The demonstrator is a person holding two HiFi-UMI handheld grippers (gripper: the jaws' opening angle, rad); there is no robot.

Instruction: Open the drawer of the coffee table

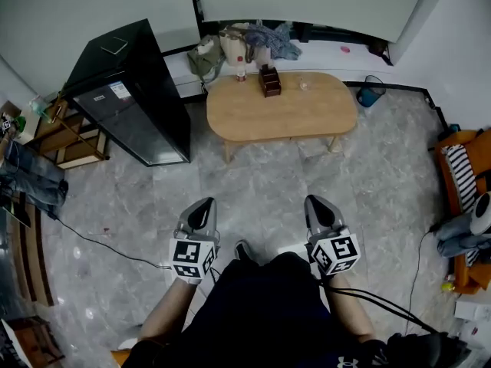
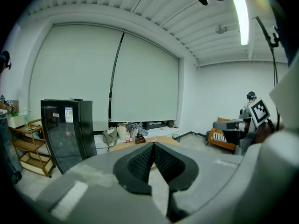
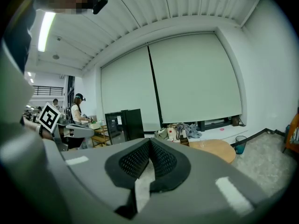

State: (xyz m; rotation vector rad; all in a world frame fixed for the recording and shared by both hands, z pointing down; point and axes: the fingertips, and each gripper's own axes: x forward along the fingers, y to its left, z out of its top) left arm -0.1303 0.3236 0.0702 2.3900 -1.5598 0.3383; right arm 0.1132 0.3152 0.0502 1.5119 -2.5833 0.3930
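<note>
Two tools [image 1: 202, 208] [image 1: 319, 204], one coffee table [image 1: 281, 112]

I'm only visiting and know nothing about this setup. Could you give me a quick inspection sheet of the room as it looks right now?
Surface: oval wooden coffee table, top mostly bare, standing on a grey tiled floor.
Job's things: the table's drawer cannot be made out in any view.
Clutter: small brown box on the table; bottle near its far edge.
Grippers: left gripper and right gripper both shut, empty, short of the table.
Cables: black cable across the floor at left; another at right.
Surroundings: black cabinet, wooden shelf, blue bin, orange seat, bags and clothes on the window ledge.
</note>
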